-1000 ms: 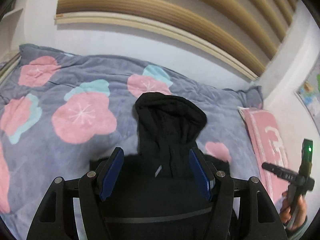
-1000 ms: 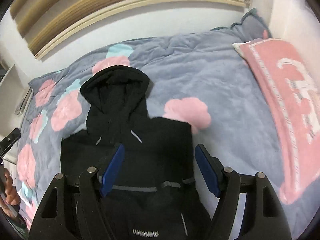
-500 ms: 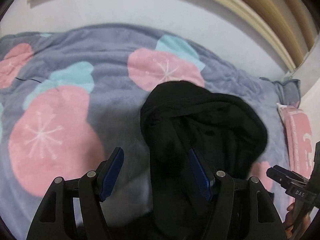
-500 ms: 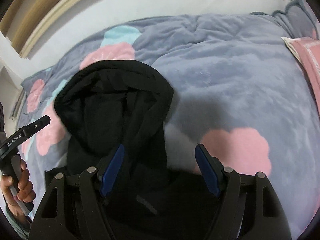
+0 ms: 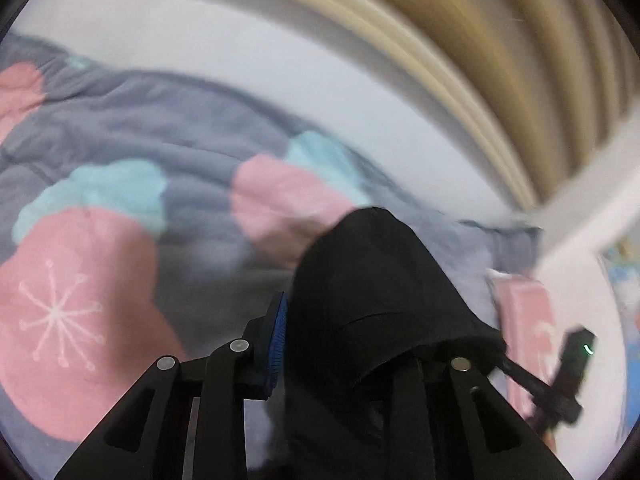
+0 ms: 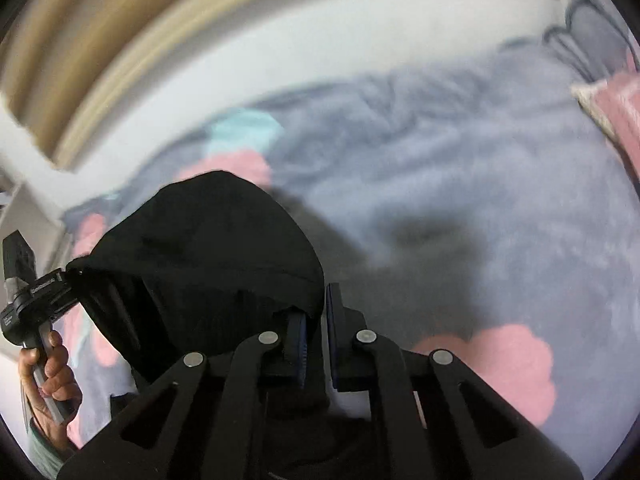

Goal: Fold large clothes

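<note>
Right wrist: right tool (image 6: pixel 316 332) pitched down, just closed, pinching black hood (image 6: pixel 208 248); left tool (image 5: pixel 340 344) likewise, seemingly.

Soft, even room light is falling on my blanket (image 6: pixel 460 184). Both fisheye views are smearing with motion blur, bending hard at the dark corners. My black hoodie (image 6: pixel 208 248) is casting a shadow rightward, its folds swallowed.
</note>
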